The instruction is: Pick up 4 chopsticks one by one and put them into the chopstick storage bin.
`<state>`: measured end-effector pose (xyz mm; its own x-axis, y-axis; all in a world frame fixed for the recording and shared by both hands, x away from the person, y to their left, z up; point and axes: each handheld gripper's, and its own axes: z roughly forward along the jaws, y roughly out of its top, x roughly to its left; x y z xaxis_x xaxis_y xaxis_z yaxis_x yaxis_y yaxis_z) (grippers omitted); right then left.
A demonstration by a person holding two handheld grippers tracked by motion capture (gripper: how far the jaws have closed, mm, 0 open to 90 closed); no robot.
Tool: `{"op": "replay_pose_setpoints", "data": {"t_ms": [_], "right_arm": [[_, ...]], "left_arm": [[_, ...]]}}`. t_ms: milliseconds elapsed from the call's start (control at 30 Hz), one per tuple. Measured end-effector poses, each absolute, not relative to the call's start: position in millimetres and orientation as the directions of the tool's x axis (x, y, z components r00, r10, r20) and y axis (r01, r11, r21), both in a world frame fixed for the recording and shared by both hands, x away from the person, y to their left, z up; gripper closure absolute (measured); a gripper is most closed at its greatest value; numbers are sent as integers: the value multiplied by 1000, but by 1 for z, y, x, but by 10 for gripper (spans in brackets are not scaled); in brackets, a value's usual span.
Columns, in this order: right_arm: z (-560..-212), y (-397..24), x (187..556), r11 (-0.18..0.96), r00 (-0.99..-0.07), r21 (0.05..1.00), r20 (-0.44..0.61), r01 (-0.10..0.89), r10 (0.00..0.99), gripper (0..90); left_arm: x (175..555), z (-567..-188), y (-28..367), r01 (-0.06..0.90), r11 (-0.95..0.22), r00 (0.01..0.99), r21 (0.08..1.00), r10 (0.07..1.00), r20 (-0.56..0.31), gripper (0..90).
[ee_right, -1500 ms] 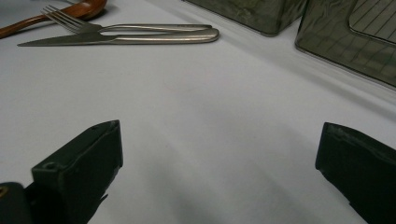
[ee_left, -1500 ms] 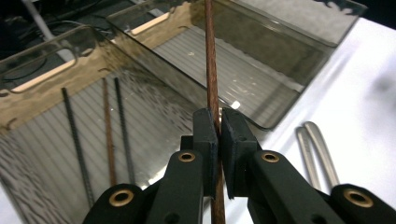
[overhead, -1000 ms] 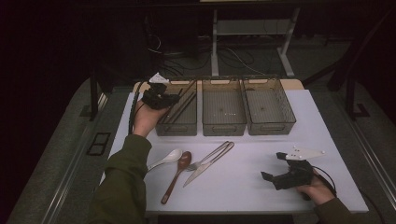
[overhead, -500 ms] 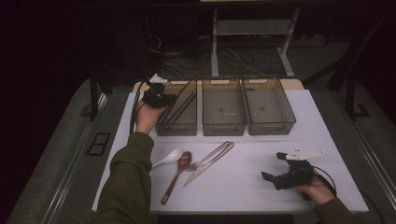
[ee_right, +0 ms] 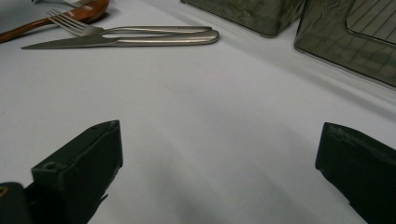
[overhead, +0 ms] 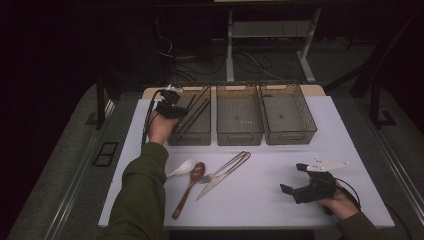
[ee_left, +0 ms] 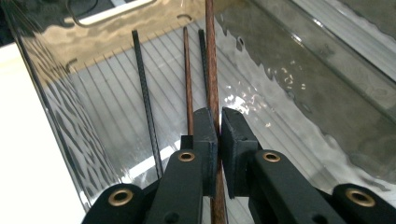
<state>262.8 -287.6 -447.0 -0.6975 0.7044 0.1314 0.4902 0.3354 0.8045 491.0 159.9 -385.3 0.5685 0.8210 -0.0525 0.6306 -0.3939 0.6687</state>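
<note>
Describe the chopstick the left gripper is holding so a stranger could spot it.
Find the leftmost bin of three on the white table. The chopstick is pinched by the left gripper, held over the bin's ribbed floor. It is thick reddish-brown wood; the sticks beside it are thinner, mostly black.

The left arm, in a dark green sleeve, stretches forward; its hand holds the left gripper [overhead: 169, 107] with the fingers [ee_left: 205, 135] nearly closed, clamping something thin; the right gripper [overhead: 305, 182] rests low near the person, held level, its fingers [ee_right: 88, 158] spread wide apart.
</note>
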Motion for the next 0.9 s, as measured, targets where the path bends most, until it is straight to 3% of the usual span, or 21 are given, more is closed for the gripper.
{"op": "replay_pose_setpoints", "data": {"t_ms": [167,900], "right_arm": [[-447,-288,263,335,-697,805,132,490,705,4],[-446,-287,262,332,-696,805,133,492,706,4]], "left_arm": [[491,-383,160,628,-392,559,672,828,-39,713],[453,-358,156,502,-401,673,766,738,-54,463]]}}
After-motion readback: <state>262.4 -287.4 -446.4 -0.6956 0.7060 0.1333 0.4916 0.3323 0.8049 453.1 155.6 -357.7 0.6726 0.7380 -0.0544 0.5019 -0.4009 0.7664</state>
